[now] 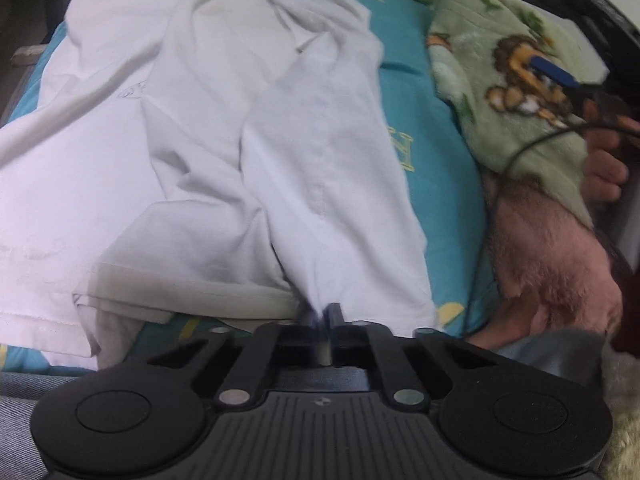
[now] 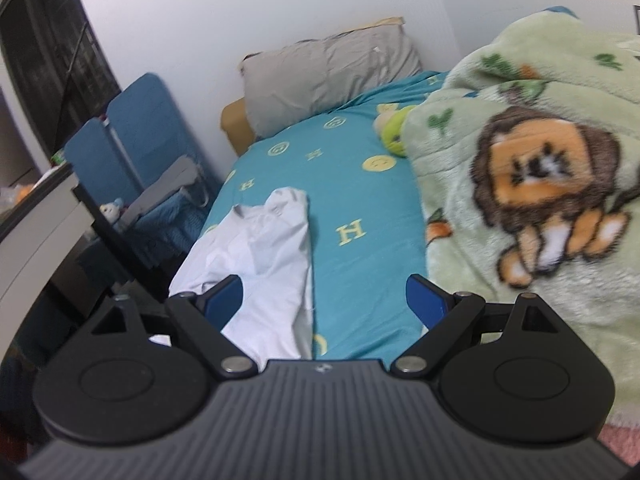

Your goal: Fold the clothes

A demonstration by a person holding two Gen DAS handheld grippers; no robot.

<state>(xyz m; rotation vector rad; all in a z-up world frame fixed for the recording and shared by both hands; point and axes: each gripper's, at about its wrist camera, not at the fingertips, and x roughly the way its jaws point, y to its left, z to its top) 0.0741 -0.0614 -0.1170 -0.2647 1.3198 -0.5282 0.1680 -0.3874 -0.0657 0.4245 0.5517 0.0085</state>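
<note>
White garment (image 1: 224, 128) pinched by left gripper (image 1: 325, 312), teal "H"-print sheet (image 2: 360, 216)

— How do we hold our left gripper (image 1: 322, 314)?
— Pointed steeply down, its jaws closed together.
— And our right gripper (image 2: 324, 300)?
— Pointed more level, with its jaws wide apart.

A white garment (image 1: 240, 152) lies on a teal bed sheet (image 2: 360, 216) printed with pale yellow letter H shapes and yellow smiley faces. A pale green fleece blanket (image 2: 520, 240) carries a cartoon lion with an orange face, brown mane and white paws, plus small dark green leaf shapes. A grey pillow (image 2: 328, 76) sits at the head. A lime green soft toy (image 2: 394, 136) rests nearby. The gripper fingers (image 2: 226, 300) have blue pads on black arms.
</note>
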